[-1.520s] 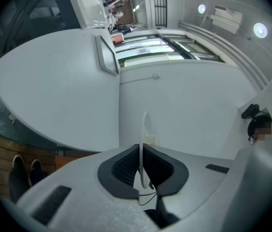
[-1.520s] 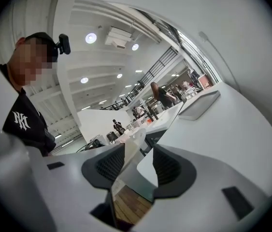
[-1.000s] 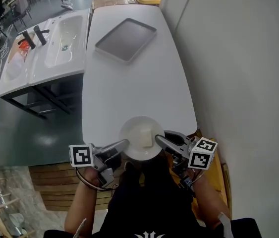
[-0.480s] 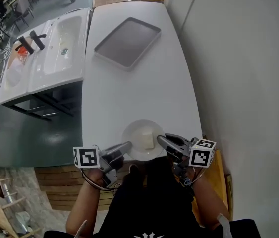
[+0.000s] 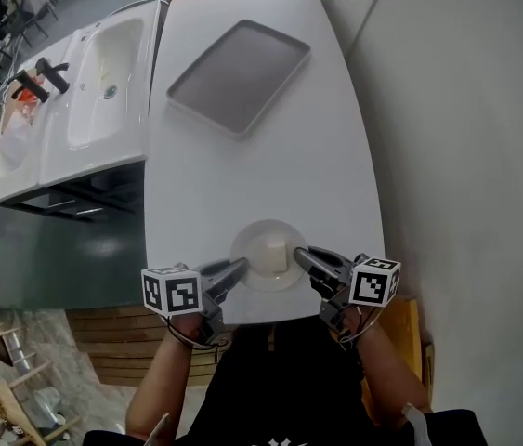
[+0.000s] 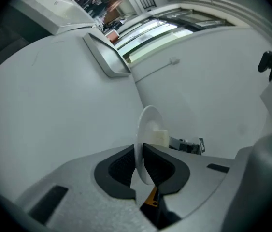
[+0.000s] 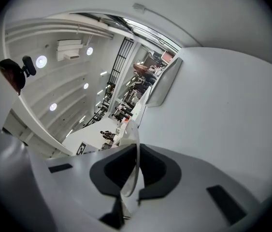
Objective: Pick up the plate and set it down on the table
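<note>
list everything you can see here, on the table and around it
table: 1, white, long, running away from the person
plate: 1, white, at the table's near end
block: 1, pale cream, on the plate
tray: 1, grey, at the table's far end
sink unit: 1, white, left of the table
black fittings: 2, on the sink unit
left gripper: 1, grey, shut on the plate's left rim
right gripper: 1, grey, jaws closing, plate's right rim between them

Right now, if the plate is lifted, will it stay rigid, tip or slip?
The plate looks hard and glossy, probably stiff but slippery. The left gripper pinches its rim, the right gripper is closing its jaws on the opposite rim; it may pivot. The block on it could slide.
</note>
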A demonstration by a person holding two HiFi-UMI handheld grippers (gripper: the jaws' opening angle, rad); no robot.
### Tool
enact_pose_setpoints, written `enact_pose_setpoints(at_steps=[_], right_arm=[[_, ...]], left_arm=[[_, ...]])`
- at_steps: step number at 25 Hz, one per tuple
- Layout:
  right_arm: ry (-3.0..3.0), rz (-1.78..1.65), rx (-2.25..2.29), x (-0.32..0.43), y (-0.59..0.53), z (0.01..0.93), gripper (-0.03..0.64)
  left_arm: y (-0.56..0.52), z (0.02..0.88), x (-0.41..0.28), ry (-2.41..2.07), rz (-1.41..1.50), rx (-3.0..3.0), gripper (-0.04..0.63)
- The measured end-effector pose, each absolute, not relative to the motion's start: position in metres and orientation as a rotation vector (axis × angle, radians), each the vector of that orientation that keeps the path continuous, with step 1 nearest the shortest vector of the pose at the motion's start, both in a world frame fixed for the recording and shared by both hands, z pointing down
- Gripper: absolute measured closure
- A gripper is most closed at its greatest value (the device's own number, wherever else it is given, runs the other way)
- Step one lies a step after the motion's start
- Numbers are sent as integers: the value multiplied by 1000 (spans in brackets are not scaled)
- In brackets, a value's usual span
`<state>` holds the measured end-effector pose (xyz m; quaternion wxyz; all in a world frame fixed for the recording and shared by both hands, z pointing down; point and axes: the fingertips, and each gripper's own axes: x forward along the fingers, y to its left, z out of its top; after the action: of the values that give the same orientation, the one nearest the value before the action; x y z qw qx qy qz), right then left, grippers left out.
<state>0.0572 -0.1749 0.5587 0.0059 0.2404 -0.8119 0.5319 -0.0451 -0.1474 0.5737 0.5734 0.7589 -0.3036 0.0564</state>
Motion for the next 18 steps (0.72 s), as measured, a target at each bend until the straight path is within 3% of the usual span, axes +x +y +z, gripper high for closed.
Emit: enact_pose_setpoints(at_steps=[18], right_arm=[[-2240, 1787, 831, 61, -207, 628, 598]], left_arm=[[-183, 642, -47, -953, 762, 1919, 467]])
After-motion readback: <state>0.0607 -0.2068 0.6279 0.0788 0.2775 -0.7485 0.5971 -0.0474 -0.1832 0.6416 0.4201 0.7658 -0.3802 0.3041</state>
